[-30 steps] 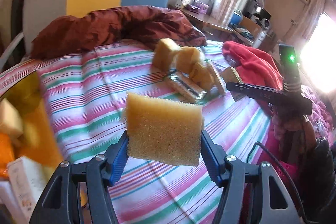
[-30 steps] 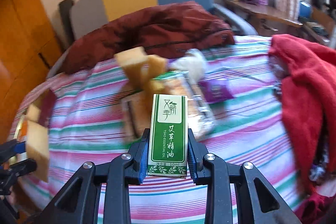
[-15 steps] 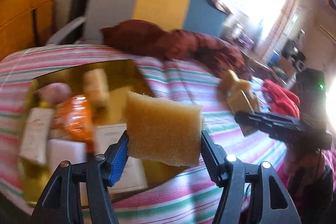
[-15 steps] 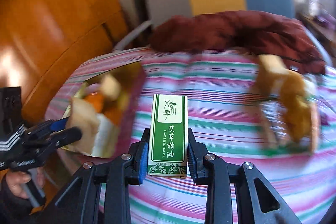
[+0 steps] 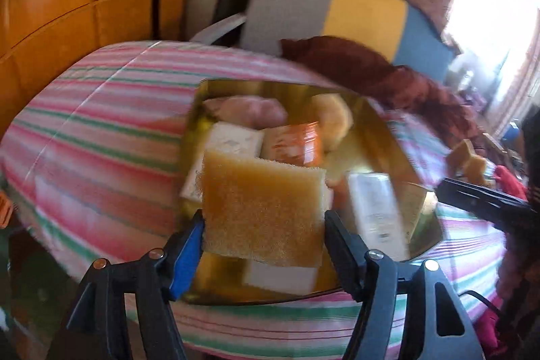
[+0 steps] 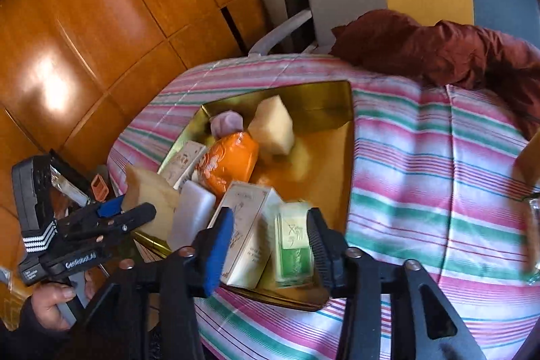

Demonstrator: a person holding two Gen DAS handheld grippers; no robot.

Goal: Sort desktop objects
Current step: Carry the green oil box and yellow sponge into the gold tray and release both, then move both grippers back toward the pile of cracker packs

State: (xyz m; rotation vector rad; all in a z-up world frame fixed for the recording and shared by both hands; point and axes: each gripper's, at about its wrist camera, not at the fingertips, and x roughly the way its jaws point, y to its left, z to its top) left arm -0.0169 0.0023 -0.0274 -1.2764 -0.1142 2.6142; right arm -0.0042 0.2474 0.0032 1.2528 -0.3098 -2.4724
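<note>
Yellow porous sponge block (image 5: 263,208) clamped in left gripper (image 5: 263,245) above gold tin tray (image 6: 337,97); right gripper (image 6: 270,245) jaws apart, green-white oil box (image 6: 292,245) at tray's 6 o'clock.

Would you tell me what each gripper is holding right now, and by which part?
The left gripper clamps the yellow sponge by its two side edges. The right gripper is open and holds nothing; the green box sits loose between its jaws.
</note>
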